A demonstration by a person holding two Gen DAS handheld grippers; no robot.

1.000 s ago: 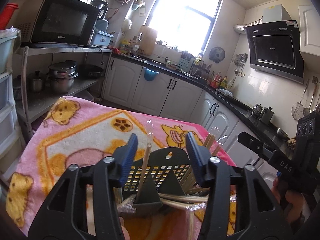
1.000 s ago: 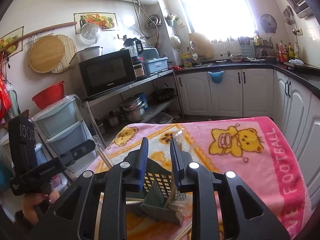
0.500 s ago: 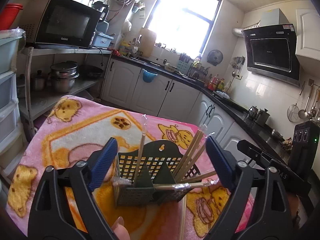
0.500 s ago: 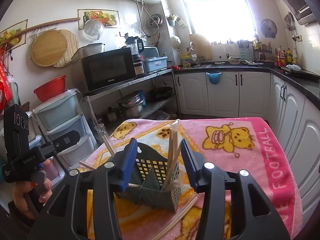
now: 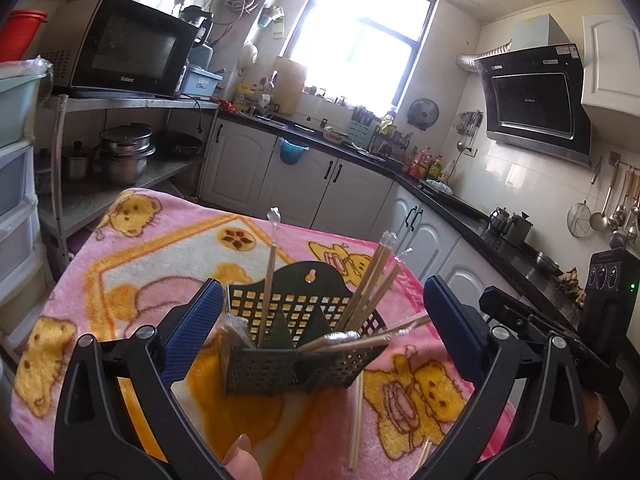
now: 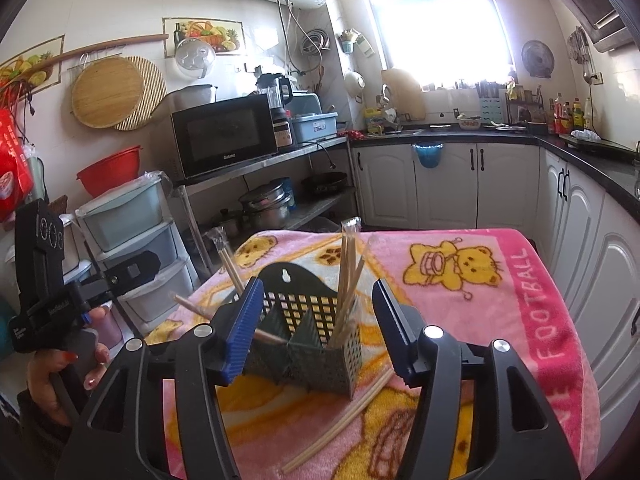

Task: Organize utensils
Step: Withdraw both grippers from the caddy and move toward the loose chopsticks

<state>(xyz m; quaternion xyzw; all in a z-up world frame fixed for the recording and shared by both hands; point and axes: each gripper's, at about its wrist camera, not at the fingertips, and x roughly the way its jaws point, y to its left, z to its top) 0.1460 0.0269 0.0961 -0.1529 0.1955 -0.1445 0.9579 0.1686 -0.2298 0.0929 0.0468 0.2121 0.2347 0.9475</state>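
Note:
A dark green perforated utensil holder (image 5: pixel 260 368) (image 6: pixel 340 364) stands on the pink blanket. Plastic-wrapped chopsticks stand in it: one in the left compartment (image 5: pixel 267 292), a bundle on the right (image 5: pixel 372 280) (image 6: pixel 348 272), and a few lie across its rim (image 5: pixel 360 338). Loose chopsticks (image 5: pixel 356 420) (image 6: pixel 340 424) lie on the blanket beside the holder. My left gripper (image 5: pixel 321 283) is wide and its jaws are opening, with the holder framed between the pads, untouched. My right gripper (image 6: pixel 317 282) is also opening, and its pads stand clear of the holder.
The pink cartoon blanket (image 5: pixel 140 264) covers a small table whose far and side edges drop off. A steel shelf with pots and a microwave (image 5: pixel 128 40) and plastic drawers (image 6: pixel 132 240) stand to the left. A hand (image 6: pixel 60 372) holds the other gripper's handle.
Both grippers have opened and drawn back from the holder. The chopsticks they were closed around now stand in the holder, free of the pads.

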